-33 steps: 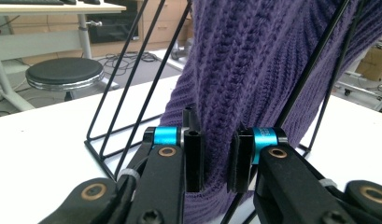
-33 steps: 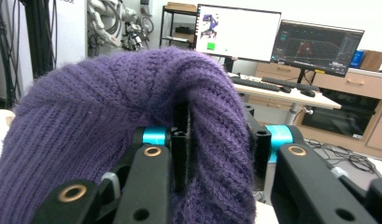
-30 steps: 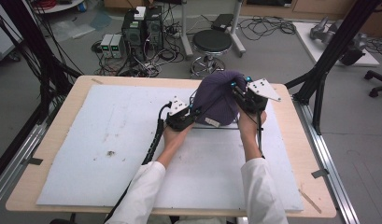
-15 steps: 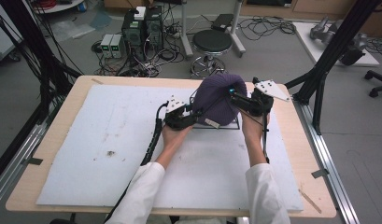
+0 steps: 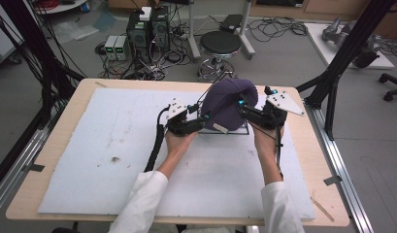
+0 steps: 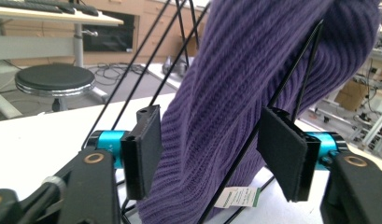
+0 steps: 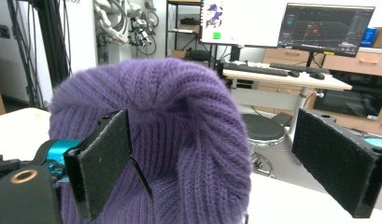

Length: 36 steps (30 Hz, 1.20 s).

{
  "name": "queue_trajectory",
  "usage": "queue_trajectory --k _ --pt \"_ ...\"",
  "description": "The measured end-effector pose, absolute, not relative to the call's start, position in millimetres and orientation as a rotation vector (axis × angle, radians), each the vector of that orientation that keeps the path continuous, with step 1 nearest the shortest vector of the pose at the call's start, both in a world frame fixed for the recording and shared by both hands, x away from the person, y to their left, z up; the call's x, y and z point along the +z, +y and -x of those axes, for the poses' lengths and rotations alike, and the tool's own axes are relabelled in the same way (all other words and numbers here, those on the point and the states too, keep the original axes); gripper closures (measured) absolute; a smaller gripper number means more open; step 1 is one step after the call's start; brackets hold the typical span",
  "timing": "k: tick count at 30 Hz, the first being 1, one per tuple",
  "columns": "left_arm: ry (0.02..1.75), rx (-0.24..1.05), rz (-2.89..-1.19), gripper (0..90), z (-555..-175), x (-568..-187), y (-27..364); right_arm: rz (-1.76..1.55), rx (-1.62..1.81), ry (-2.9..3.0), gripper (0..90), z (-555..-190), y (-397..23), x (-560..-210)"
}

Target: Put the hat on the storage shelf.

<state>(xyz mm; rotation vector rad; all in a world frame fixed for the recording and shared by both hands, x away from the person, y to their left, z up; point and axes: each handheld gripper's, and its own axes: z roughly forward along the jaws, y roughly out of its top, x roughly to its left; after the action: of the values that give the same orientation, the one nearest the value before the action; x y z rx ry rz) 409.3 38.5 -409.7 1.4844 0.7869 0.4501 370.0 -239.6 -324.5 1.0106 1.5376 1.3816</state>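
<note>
A purple hat [image 5: 228, 103] sits over a wire stand [image 6: 291, 88]. Both grippers, left [image 5: 202, 124] and right [image 5: 242, 108], have just opened their jaws beside it, gripping nothing.

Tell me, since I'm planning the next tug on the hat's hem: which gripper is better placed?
Left, probably. The left gripper straddles the purple ribbed knit hat's lower edge by its label; the right gripper sits by the crown.

A purple ribbed knit hat [image 5: 228, 103] is sitting draped over a thin black wire stand [image 5: 235, 130], crown up and leaning toward the right gripper [image 5: 243, 108]. Its lower edge is hanging down between the pads of the left gripper [image 5: 201, 124], without either pad pressing on it. A small white label [image 6: 238, 196] is showing at the hem, just below those pads, near the stand's base.
</note>
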Motion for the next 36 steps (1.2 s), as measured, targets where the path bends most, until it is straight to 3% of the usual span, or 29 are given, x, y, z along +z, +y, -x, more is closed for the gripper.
queue_trajectory --k 12,25,36 --pt "0.749 0.542 -1.397 34.8 -383 -390 68 -1.04 1.373 1.352 11.4 -341 -242 -321" --pt "0.773 0.694 -1.257 24.1 -346 -372 113 -1.104 1.421 1.225 11.4 -311 -251 -325" --pt "0.795 0.788 -1.194 23.1 -320 -361 158 -1.011 1.416 1.197 11.4 -276 -244 -312"
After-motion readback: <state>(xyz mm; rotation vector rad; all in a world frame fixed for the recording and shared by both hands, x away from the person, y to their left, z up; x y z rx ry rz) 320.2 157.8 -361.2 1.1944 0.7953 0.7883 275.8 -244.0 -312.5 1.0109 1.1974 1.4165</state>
